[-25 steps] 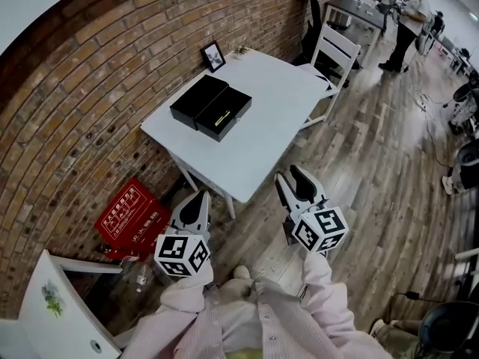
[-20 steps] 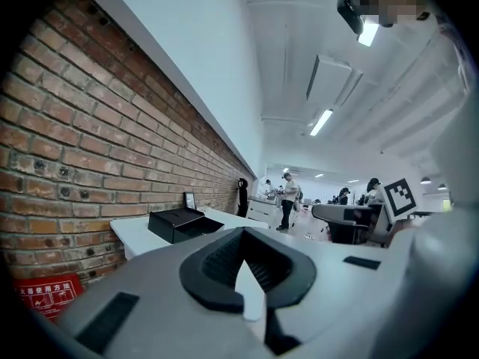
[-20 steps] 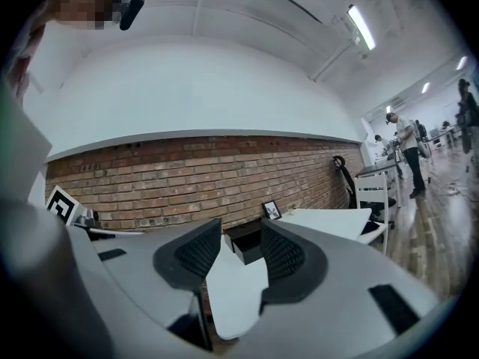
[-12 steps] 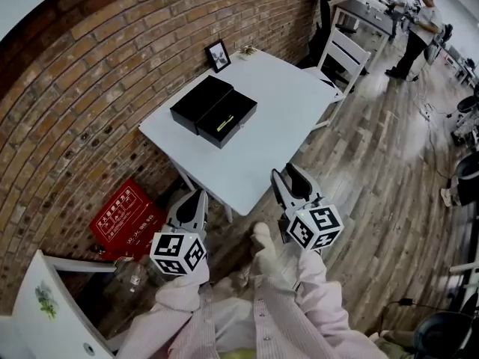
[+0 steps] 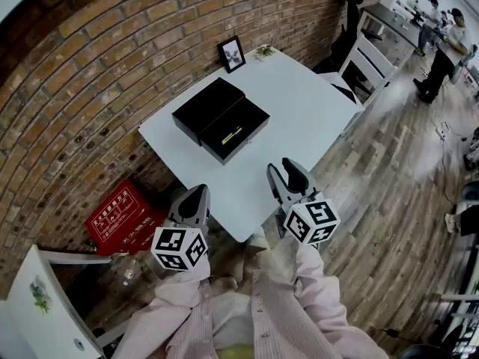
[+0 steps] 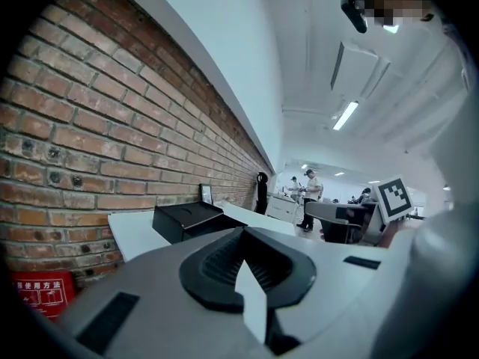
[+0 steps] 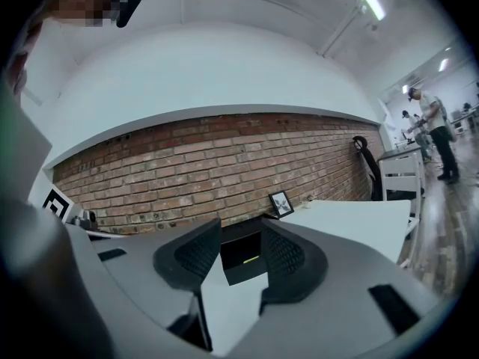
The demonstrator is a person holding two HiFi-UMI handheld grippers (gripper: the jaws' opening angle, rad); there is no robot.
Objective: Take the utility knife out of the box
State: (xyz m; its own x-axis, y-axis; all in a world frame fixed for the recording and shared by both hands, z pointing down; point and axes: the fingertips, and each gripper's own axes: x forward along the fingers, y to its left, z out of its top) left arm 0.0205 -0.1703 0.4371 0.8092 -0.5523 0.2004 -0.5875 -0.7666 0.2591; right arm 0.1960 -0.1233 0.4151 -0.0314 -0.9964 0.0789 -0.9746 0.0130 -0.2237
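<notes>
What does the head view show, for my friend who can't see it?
An open black box with a yellow knife inside sits on a white table by a brick wall. Nearer, a person holds two empty grippers at the table's edge: the left gripper shut, the right gripper open.

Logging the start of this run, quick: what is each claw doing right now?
Left claw: closed, holding nothing.
Right claw: open, holding nothing, not yet at the box.
</notes>
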